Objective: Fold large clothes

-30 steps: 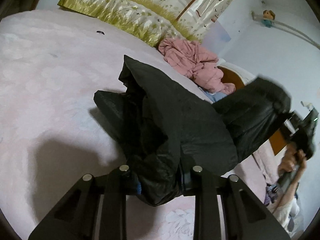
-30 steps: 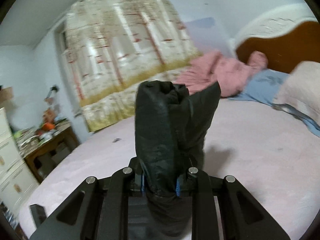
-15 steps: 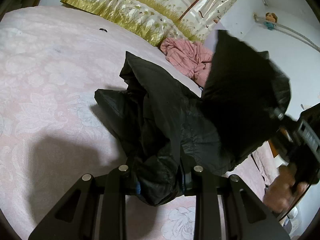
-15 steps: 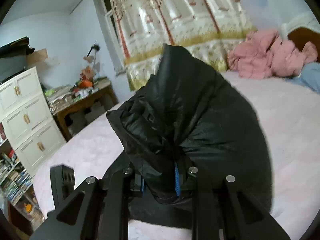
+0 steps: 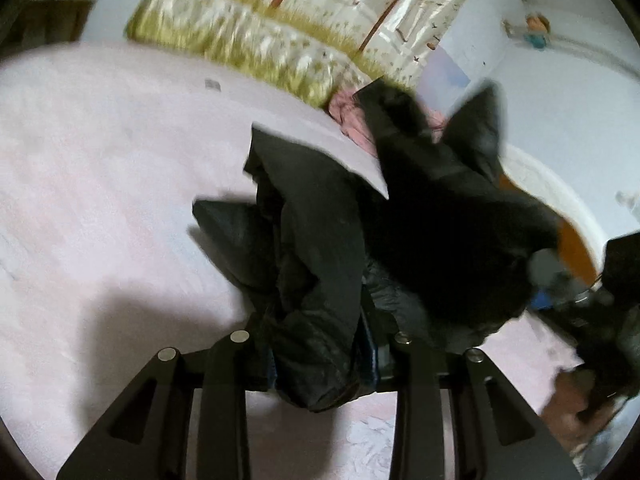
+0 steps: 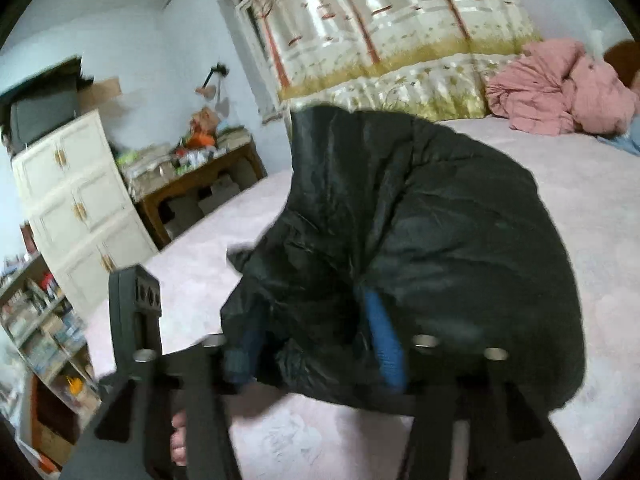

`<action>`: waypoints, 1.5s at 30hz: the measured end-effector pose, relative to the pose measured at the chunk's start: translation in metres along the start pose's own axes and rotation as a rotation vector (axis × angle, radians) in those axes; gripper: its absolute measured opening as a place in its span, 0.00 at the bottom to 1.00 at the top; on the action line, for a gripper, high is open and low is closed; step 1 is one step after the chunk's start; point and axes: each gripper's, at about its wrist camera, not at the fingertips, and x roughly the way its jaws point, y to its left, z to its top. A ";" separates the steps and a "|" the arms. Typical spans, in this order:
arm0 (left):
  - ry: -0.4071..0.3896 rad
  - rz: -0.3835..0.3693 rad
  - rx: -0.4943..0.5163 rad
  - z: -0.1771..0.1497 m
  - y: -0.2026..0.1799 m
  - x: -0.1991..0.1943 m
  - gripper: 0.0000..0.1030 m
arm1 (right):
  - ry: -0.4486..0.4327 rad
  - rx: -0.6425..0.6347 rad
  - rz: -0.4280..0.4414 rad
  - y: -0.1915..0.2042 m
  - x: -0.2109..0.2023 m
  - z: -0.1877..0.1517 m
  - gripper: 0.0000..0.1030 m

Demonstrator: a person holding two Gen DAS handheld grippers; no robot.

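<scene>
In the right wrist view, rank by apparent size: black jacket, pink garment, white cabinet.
1. black jacket, though it lies nearest the camera.
2. white cabinet.
3. pink garment, farthest back, so true size is unsure.

Both wrist views look down close along their jaws, sharing the black jacket [image 5: 320,264] and bed [image 6: 580,200].

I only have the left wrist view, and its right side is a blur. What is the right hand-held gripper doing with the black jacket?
Observer: The right hand-held gripper is opening its jaws, a fold of the black jacket between its blue pads.
Operator: Is the folded part down on the bed?
Observer: It appears to rest on the pink bedspread.
Operator: What stands beyond the bed there?
Observer: A white cabinet and a cluttered wooden desk.
</scene>
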 end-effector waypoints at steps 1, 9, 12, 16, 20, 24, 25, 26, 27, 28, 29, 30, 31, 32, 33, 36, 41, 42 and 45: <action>-0.031 0.028 0.033 0.000 -0.007 -0.006 0.30 | -0.016 0.007 -0.012 -0.003 -0.011 0.002 0.57; -0.254 -0.023 0.180 0.020 -0.060 -0.069 0.83 | -0.183 0.071 -0.384 -0.065 -0.076 0.013 0.71; -0.228 -0.084 0.183 0.045 -0.078 -0.061 0.91 | -0.102 0.104 -0.499 -0.097 -0.059 0.012 0.71; -0.107 -0.112 0.156 0.086 -0.091 -0.020 0.93 | 0.028 0.164 -0.409 -0.122 -0.026 -0.003 0.66; 0.059 -0.039 0.123 0.111 -0.090 0.035 0.93 | 0.045 0.203 -0.266 -0.122 -0.019 -0.014 0.56; 0.105 0.000 0.112 0.110 -0.085 0.051 0.36 | 0.063 0.087 -0.274 -0.099 -0.016 -0.017 0.56; 0.088 0.016 0.140 0.106 -0.086 0.045 0.22 | 0.069 0.065 -0.277 -0.093 -0.015 -0.017 0.56; 0.069 0.017 0.166 0.102 -0.089 0.039 0.15 | 0.076 0.026 -0.285 -0.086 -0.015 -0.018 0.56; 0.039 0.033 0.200 0.098 -0.092 0.029 0.12 | 0.081 0.000 -0.286 -0.081 -0.016 -0.017 0.56; 0.012 0.064 0.238 0.094 -0.095 0.022 0.12 | 0.084 -0.018 -0.286 -0.075 -0.015 -0.015 0.56; -0.014 0.106 0.287 0.091 -0.098 0.015 0.12 | 0.086 -0.047 -0.291 -0.066 -0.015 -0.016 0.56; -0.038 0.151 0.336 0.087 -0.102 0.010 0.11 | 0.085 -0.064 -0.298 -0.058 -0.016 -0.016 0.56; -0.051 0.194 0.373 0.084 -0.104 0.007 0.12 | 0.085 -0.080 -0.306 -0.050 -0.014 -0.016 0.56; -0.053 0.227 0.394 0.085 -0.104 0.008 0.12 | 0.087 -0.095 -0.310 -0.041 -0.011 -0.013 0.56; -0.053 0.257 0.404 0.084 -0.099 0.011 0.13 | 0.087 -0.107 -0.314 -0.035 -0.003 -0.008 0.56; -0.055 0.337 0.377 0.080 -0.081 0.015 0.30 | 0.086 -0.136 -0.324 -0.016 0.006 -0.009 0.57; -0.022 0.497 0.334 0.063 -0.043 0.033 0.55 | 0.044 -0.125 -0.309 -0.013 -0.001 -0.001 0.63; -0.016 0.507 0.308 0.061 -0.035 0.036 0.57 | 0.025 -0.123 -0.330 -0.014 -0.005 0.001 0.66; -0.021 0.526 0.246 0.055 -0.015 0.038 0.63 | -0.014 -0.096 -0.396 -0.027 -0.018 0.009 0.70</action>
